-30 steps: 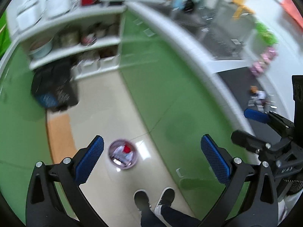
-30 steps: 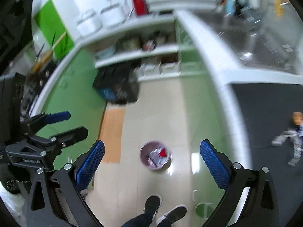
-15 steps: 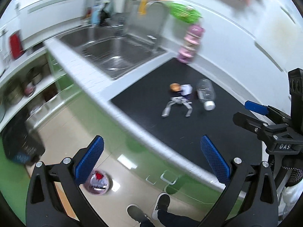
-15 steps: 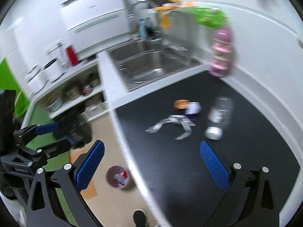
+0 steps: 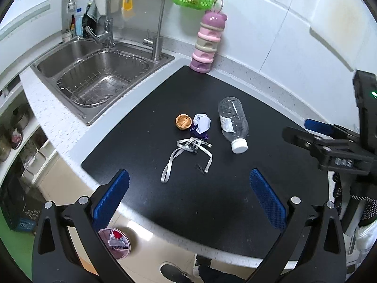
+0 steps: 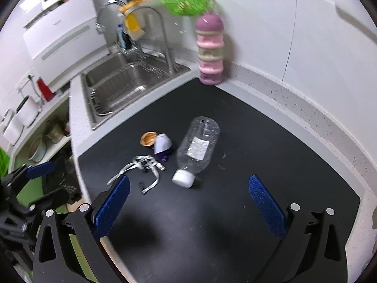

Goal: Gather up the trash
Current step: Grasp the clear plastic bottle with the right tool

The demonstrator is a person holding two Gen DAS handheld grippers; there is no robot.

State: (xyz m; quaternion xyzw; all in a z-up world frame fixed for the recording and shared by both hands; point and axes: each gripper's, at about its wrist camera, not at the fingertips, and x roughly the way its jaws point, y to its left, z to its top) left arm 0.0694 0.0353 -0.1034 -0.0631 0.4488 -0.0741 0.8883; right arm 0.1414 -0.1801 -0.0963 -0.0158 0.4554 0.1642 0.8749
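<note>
Both the left gripper (image 5: 188, 198) and the right gripper (image 6: 188, 205) have their jaws wide apart and empty. In the frame centre the bottle (image 5: 232, 120), strap (image 5: 188, 152), wrapper (image 5: 201, 123) and shell (image 5: 183, 122) lie uncollected; the bin (image 5: 114, 243), lower left, holds some trash.

A clear plastic bottle (image 5: 232, 120) lies on its side on the black mat (image 5: 212, 202), white cap pointing toward the counter's front edge. Just left of it sits a crumpled white-and-purple wrapper (image 5: 200, 125), touching a small orange-brown walnut shell (image 5: 183, 122). In front of those sprawls a tangled grey strap (image 5: 188, 152). Down on the floor stands a small round bin (image 5: 114, 243) holding scraps.
</note>
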